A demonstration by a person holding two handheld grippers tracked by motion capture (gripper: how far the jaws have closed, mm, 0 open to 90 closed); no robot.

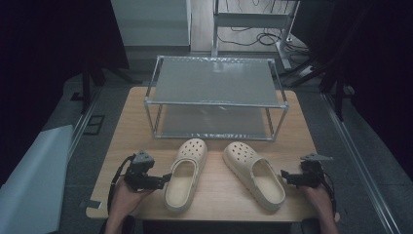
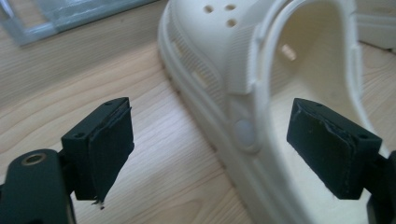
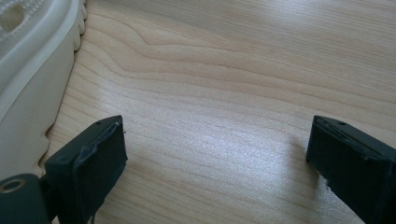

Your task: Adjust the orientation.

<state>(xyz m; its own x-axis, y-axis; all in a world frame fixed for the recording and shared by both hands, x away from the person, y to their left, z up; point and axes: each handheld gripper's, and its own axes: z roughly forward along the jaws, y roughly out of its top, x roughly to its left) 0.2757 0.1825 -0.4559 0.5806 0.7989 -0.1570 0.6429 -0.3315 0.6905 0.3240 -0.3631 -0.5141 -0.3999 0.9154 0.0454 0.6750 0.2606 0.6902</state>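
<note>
Two cream foam clogs lie side by side on the wooden table, toes pointing away from me. The left clog has its near side wall between the jaws of my left gripper. One pad is outside the shoe and the other is over its opening, and neither presses on it. My right gripper stands open above bare wood, just right of the right clog, with nothing between its jaws.
A two-tier metal-framed rack with grey shelves stands at the back of the table, just beyond the clogs' toes. Bare table shows between the two shoes and at both front corners. The floor around the table is dark, with cables at the far right.
</note>
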